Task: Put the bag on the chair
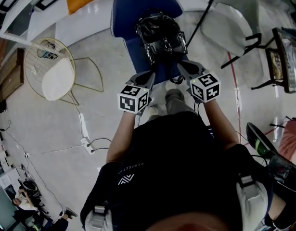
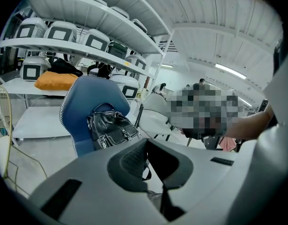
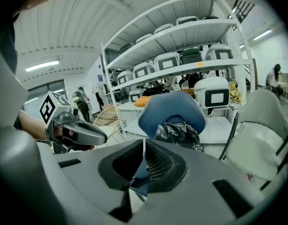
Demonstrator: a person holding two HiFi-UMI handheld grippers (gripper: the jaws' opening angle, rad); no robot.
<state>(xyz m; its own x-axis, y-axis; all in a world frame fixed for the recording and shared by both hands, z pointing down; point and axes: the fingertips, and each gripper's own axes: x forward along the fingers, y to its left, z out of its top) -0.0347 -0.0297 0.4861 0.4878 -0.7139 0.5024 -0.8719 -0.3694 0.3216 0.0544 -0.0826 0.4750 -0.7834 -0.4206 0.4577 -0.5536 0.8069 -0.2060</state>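
— What is the biggest thing we have in front of us?
— The white shelving rack [image 2: 87,20] along the wall. We see rows of white machines [image 2: 96,41] with dark screens on its shelves.

— And on the floor [image 1: 51,124] before it?
— Three seats. We face the blue chair [image 1: 133,13], which is straight ahead with its back toward the rack. The white chair [image 1: 229,18] stands just beside it on our right. The wire chair [image 1: 49,71] with a white seat pad is well apart on our left.

— Where do we find the bag [image 1: 160,35]?
— On the blue chair. It is black and shiny with metal buckles. It stands upright on the seat and leans against the backrest, handle at the top.

— Anything smaller on the rack?
— An orange cushion [image 2: 55,81] lies on a low shelf behind the chair.

— How do we hold our tools?
— Both are out in front of us, tilted down toward the chair and near the seat's front edge, one on each side. The left gripper [image 1: 148,75] has its jaws together. The right gripper [image 1: 182,66] has its jaws together too. The bag sits apart from both, and neither touches it.
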